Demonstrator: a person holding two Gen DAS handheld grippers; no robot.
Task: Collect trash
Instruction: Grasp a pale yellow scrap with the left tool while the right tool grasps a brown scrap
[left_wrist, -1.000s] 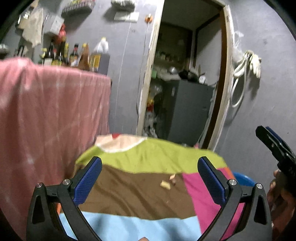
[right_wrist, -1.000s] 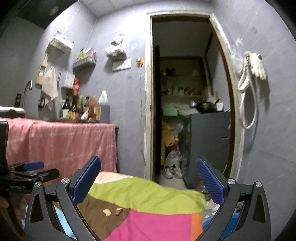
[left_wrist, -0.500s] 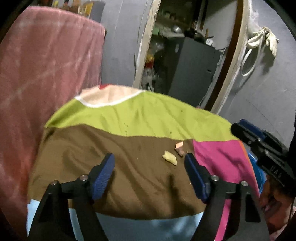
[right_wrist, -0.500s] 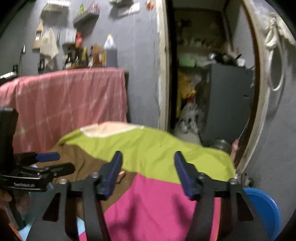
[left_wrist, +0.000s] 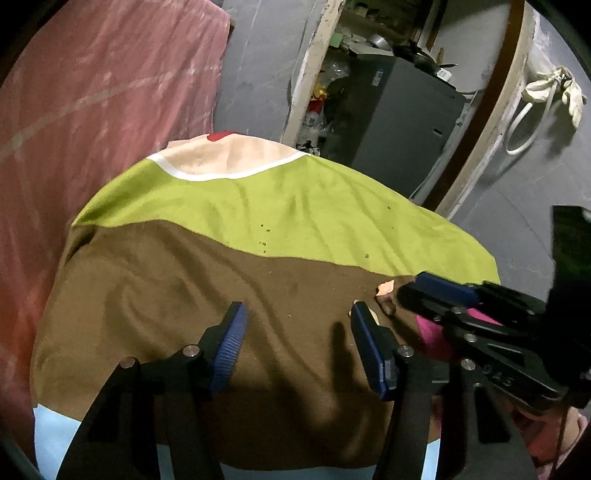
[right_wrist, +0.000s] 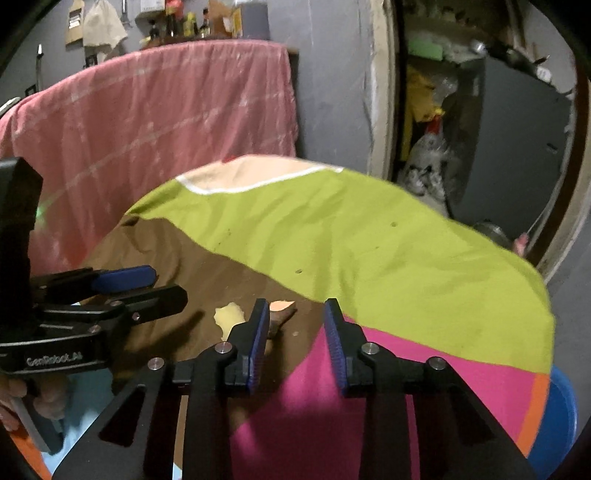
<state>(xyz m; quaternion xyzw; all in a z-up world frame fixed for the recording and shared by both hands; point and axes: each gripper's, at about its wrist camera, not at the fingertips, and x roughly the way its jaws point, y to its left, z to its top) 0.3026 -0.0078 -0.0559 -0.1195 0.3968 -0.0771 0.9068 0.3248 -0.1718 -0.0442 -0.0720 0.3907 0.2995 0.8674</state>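
Food scraps lie on the brown patch of a many-coloured tablecloth (left_wrist: 295, 206): a pale yellow peel (right_wrist: 229, 315), an orange scrap (right_wrist: 282, 306) and a brown bit (right_wrist: 275, 326). My right gripper (right_wrist: 295, 306) hovers just right of them, jaws closing with only cloth between them; its left finger covers part of the orange scrap. My left gripper (left_wrist: 297, 308) is tilted down over the brown patch, jaws closing on nothing. The orange scrap (left_wrist: 386, 286) and brown bit (left_wrist: 388, 306) sit just past its right finger. In the left wrist view the right gripper (left_wrist: 410, 291) reaches in from the right.
A pink cloth (right_wrist: 166, 122) hangs behind the table on the left. Beyond the table an open doorway shows a grey cabinet (left_wrist: 399, 114) and clutter. A blue bin (right_wrist: 554, 417) stands low at the table's right edge. A white glove and hose (left_wrist: 543, 96) hang on the wall.
Both grippers have tipped down and come closer over the table, and both pairs of jaws have narrowed. The right gripper has moved in beside the scraps.
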